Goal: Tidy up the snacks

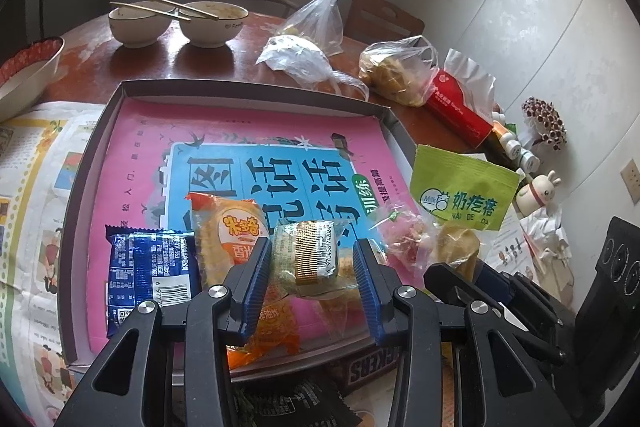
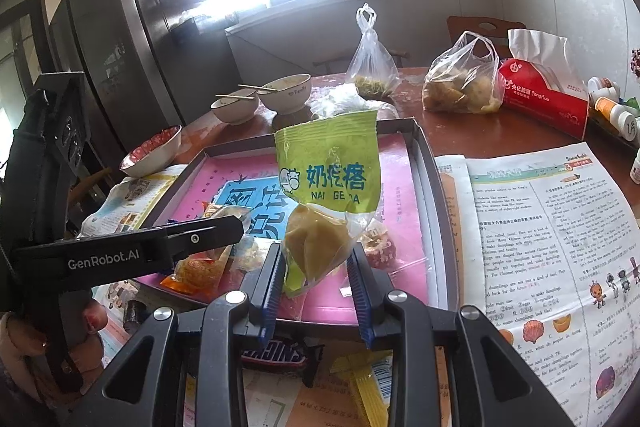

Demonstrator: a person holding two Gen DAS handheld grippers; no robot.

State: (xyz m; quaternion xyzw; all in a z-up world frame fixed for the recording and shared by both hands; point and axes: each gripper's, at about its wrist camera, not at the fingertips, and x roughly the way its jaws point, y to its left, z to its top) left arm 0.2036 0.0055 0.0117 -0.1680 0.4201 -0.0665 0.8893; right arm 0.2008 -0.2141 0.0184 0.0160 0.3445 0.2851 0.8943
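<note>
A shallow grey tray [image 1: 248, 95] with a pink and blue printed liner lies on the table. In the left wrist view my left gripper [image 1: 312, 271] is shut on a clear-wrapped pastry [image 1: 316, 255] with a gold label, just above the tray's near end. Below it in the tray lie a blue packet [image 1: 152, 275], an orange packet [image 1: 228, 231] and a red candy [image 1: 404, 239] in clear wrap. My right gripper [image 2: 318, 277] is shut on the lower end of a green milk-snack bag [image 2: 328, 171], which is held upright over the tray [image 2: 432, 163]. The left gripper [image 2: 236, 229] shows side-on at left.
A Snickers bar [image 2: 276, 353] and a yellow packet [image 2: 368, 375] lie on newspaper [image 2: 540, 227] in front of the tray. Behind it stand two bowls with chopsticks [image 1: 176, 19], tied plastic bags [image 1: 320, 19], a red tissue box [image 2: 544, 95] and small bottles. A red-patterned bowl [image 2: 154, 151] sits at left.
</note>
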